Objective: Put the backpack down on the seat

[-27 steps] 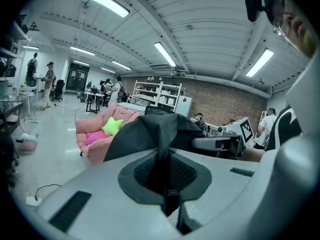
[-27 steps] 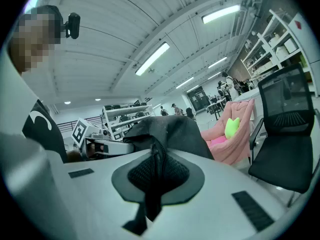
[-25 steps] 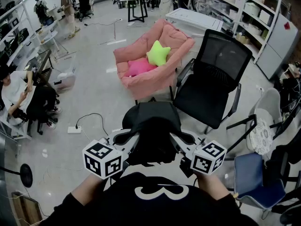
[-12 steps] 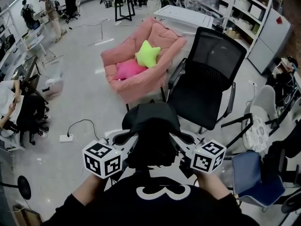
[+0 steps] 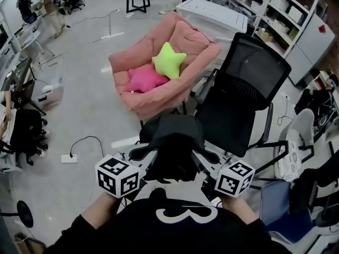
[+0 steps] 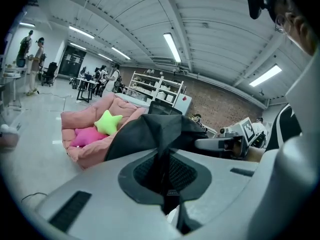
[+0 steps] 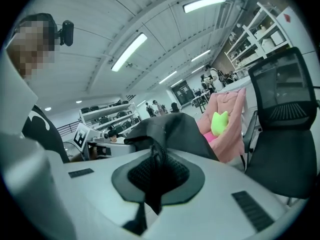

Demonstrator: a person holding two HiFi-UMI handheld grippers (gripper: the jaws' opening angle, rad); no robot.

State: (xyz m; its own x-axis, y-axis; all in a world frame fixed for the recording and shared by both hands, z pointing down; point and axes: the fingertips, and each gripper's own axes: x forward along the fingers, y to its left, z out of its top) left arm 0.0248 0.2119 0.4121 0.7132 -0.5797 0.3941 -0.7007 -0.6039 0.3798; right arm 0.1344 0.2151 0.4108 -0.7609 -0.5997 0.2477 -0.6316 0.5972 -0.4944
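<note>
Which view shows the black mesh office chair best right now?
The head view: the black mesh office chair shows backrest, armrests and bare seat beyond the backpack. The right gripper view catches its backrest and seat; the left gripper view only its backrest top.

Left hand-held gripper [image 5: 142, 153] and right hand-held gripper [image 5: 207, 155] hold the backpack [image 5: 172, 139] up near the office chair [image 5: 233, 121].

An open-plan lab workspace: white metal shelving racks [image 5: 286, 9] holding bins, a black mesh office chair [image 5: 257, 70], long ceiling strip lights [image 6: 172, 46].
</note>
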